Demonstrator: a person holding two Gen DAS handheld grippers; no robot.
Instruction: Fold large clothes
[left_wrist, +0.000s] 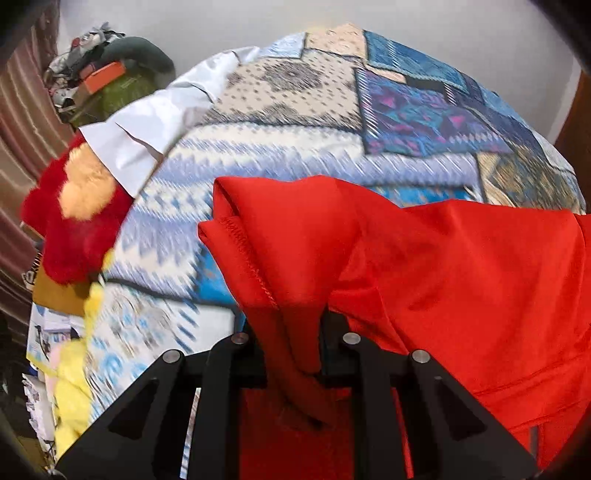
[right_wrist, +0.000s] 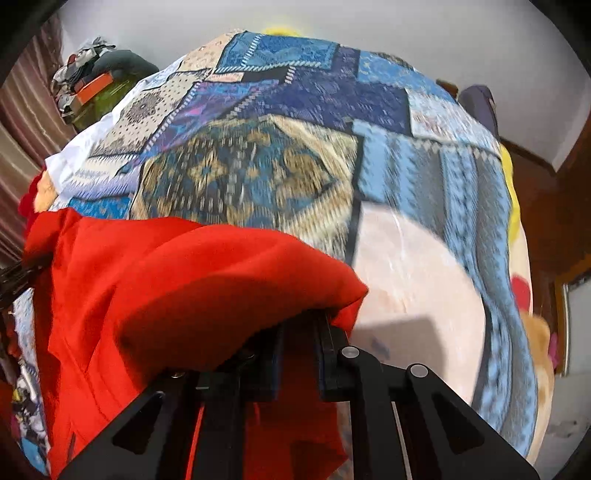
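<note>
Jaws of both the left gripper (left_wrist: 291, 354) and right gripper (right_wrist: 295, 354) pinch the red shirt (left_wrist: 461, 280). It hangs above the patchwork-quilted bed (left_wrist: 295, 122). No readable writing shows.

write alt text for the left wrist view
The left claw is shut on a bunched fold of a red garment, which drapes to the right over a blue patchwork bedspread. A red and tan plush toy lies at the bed's left edge.

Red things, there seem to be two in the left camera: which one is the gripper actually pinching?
The smooth red garment, bunched between the left gripper fingers. The fluffy red plush toy lies apart at the bed's left edge, untouched.
</note>
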